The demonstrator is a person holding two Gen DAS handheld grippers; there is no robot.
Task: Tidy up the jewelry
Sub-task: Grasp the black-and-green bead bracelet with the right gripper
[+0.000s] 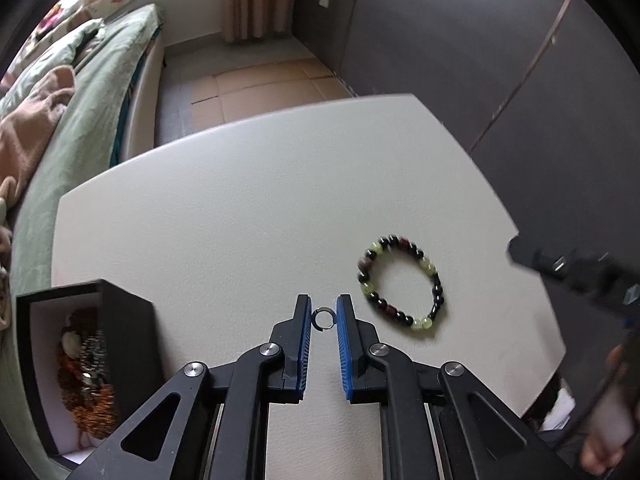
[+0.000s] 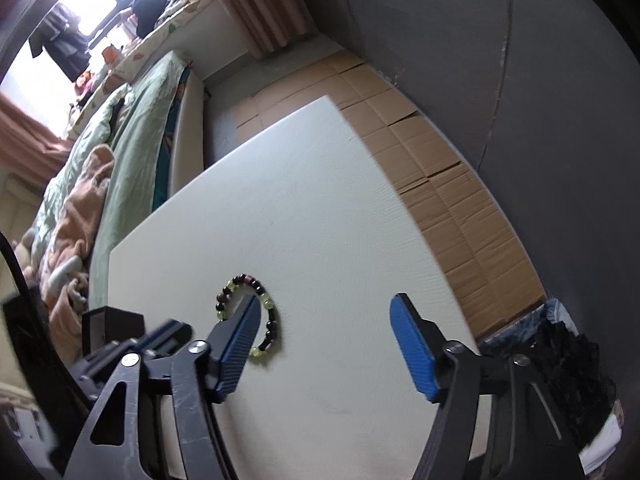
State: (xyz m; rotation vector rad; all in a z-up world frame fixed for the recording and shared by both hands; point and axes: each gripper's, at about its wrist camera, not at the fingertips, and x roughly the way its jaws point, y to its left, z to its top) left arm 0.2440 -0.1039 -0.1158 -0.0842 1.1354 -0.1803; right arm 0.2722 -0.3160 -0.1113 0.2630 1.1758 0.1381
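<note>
A small silver ring (image 1: 323, 318) sits pinched between the blue pads of my left gripper (image 1: 323, 312), just above the white table (image 1: 248, 208). A beaded bracelet (image 1: 402, 282) of black, green and dark red beads lies on the table to the right of it. It also shows in the right wrist view (image 2: 267, 322), partly behind my right gripper's left finger (image 2: 240, 336). My right gripper (image 2: 326, 312) is open wide and empty above the table. A black jewelry box (image 1: 84, 364) with several pieces inside stands at the table's left.
A bed with green bedding (image 1: 92, 92) runs along the table's left side. Flattened cardboard (image 2: 452, 184) covers the floor past the table's right edge. A dark bag (image 2: 560, 352) lies at the table's near right corner. The other gripper (image 1: 576, 272) shows at the right of the left wrist view.
</note>
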